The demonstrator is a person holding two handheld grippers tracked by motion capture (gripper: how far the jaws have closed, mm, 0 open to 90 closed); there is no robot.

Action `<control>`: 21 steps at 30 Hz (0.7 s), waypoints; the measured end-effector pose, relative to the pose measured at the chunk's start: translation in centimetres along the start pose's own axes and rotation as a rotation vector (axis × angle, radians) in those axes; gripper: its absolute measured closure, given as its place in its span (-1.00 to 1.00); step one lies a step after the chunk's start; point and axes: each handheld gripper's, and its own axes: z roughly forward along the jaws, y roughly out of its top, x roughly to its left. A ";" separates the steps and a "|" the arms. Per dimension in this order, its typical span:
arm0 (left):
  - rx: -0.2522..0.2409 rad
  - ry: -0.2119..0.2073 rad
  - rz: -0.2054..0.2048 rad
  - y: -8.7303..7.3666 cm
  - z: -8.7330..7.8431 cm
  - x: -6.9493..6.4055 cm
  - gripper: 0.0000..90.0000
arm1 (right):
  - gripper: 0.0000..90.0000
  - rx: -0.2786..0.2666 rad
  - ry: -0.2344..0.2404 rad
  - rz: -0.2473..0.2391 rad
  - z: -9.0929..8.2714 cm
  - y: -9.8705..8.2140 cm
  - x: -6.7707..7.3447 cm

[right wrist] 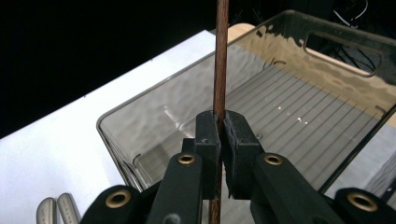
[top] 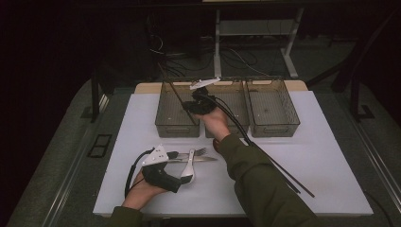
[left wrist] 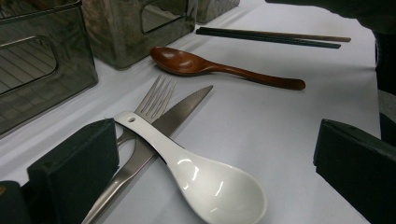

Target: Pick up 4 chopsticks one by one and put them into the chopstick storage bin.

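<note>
In the high view, the right gripper [top: 198, 105] hangs at twelve o'clock over the left bin [top: 176, 111], clamped on a brown chopstick [top: 175, 90]. At seven o'clock the left gripper [top: 182, 166] rests by the cutlery.

In the left gripper view, its jaws stand apart around a white spoon [left wrist: 201, 175], fork [left wrist: 154, 100] and knife [left wrist: 159, 135]; a wooden spoon [left wrist: 219, 67] lies at twelve o'clock.

In the right gripper view, the pads pinch the upright chopstick [right wrist: 220, 56] above the bin [right wrist: 280, 107].
</note>
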 end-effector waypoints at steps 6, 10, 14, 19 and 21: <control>-0.002 -0.002 0.002 0.0 0.0 0.0 -1.00 | 0.87 0.032 -0.010 -0.003 0.8 -0.4 0.0; -0.002 -0.004 0.003 0.0 0.0 0.0 -1.00 | 0.87 0.081 -0.024 0.006 1.3 -0.8 -0.2; -0.001 -0.005 0.004 0.0 0.0 0.0 -1.00 | 0.86 0.099 -0.023 0.007 1.4 -0.9 -0.2; -0.003 -0.007 0.000 0.0 0.0 0.0 -1.00 | 0.72 0.131 -0.016 0.023 1.7 -0.9 -0.2; -0.003 -0.007 0.001 0.0 0.0 0.0 -1.00 | 0.66 0.139 -0.018 0.027 1.6 -0.9 -0.3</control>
